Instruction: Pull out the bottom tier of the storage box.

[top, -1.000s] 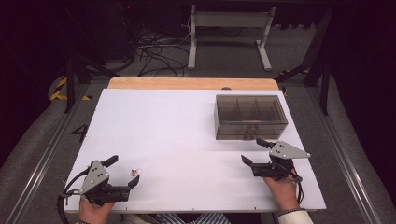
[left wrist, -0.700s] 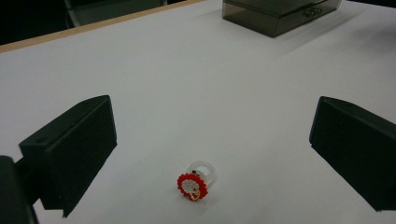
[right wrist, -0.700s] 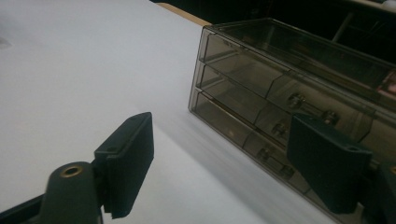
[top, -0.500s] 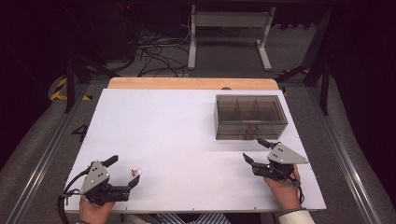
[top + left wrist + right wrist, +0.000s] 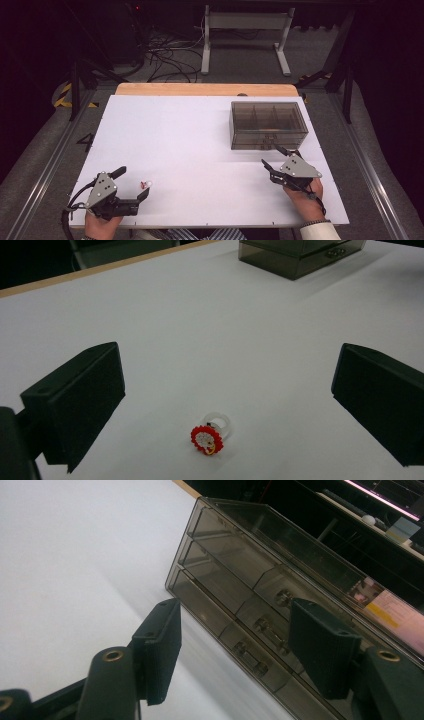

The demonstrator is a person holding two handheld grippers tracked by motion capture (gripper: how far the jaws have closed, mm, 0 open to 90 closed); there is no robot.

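A small ring (image 5: 212,432) with a red and white flower-shaped top lies on the white table (image 5: 200,145). In the high view the ring (image 5: 146,185) sits just past my left gripper (image 5: 132,182), near the front left. My left gripper (image 5: 227,375) stands wide open, the ring low between its jaws and untouched. A smoky transparent drawer box (image 5: 267,125) stands at the back right. My right gripper (image 5: 271,156) points at the front of the drawer box (image 5: 240,580). Its jaws have just been closing, with nothing between them, and my right gripper (image 5: 240,640) remains open short of the drawer knobs (image 5: 262,626).
A wooden strip (image 5: 205,89) runs along the table's far edge. Beyond it are metal frame legs (image 5: 245,35) and cables (image 5: 165,55) on the floor. The far corner of the drawer box (image 5: 300,252) appears at the top of the left gripper view.
The right gripper's jaws have drawn closer together. Both hands stayed where they were, and the ring has not moved.
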